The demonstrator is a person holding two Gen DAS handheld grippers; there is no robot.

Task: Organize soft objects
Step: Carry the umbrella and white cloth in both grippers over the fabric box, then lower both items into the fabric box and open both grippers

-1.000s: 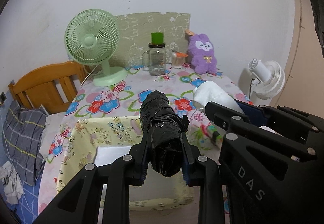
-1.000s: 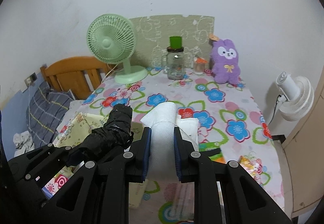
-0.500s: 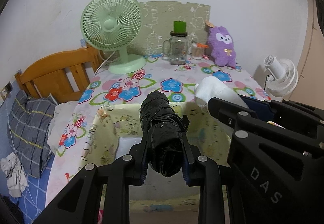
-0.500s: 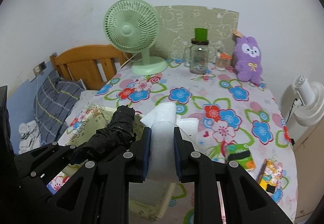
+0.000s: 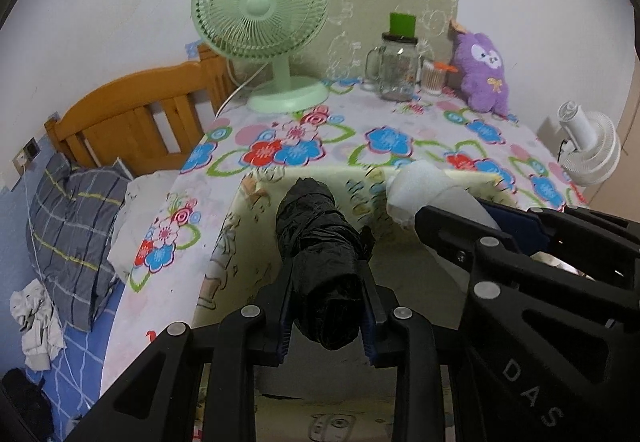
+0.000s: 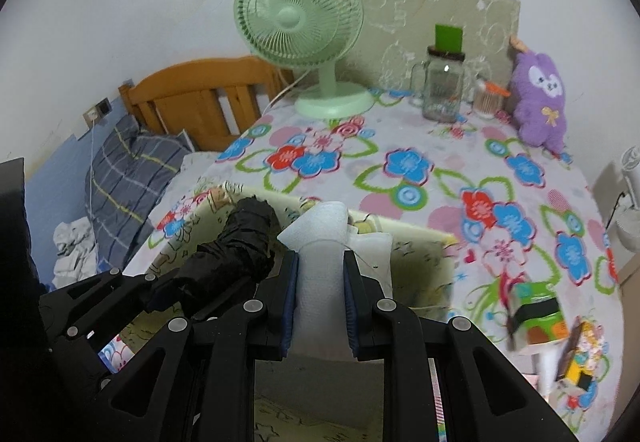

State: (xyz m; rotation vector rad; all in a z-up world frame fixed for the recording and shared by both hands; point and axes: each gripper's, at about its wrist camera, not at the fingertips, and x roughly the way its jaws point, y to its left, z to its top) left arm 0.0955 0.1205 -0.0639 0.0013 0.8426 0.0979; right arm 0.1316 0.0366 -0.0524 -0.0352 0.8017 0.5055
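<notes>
My left gripper (image 5: 325, 308) is shut on a black plastic roll (image 5: 318, 250), held over the open pale yellow fabric box (image 5: 256, 198). The roll also shows in the right wrist view (image 6: 236, 246). My right gripper (image 6: 320, 302) is shut on a white foam roll (image 6: 320, 262), just right of the black roll and over the same box (image 6: 424, 254). The foam roll shows in the left wrist view (image 5: 420, 190) beside the right gripper's black frame. The box's inside is mostly hidden behind the grippers.
The floral tablecloth (image 6: 404, 162) carries a green fan (image 6: 298, 12), a glass jar (image 6: 444, 82) and a purple plush (image 6: 540, 98) at the back. Small packets (image 6: 536, 314) lie at the right. A wooden bed frame (image 5: 132, 122) and pillow (image 5: 76, 218) are left.
Both grippers, each still holding its roll, have moved left and forward over the yellow box, which now lies directly beneath them. The grips are unchanged.
</notes>
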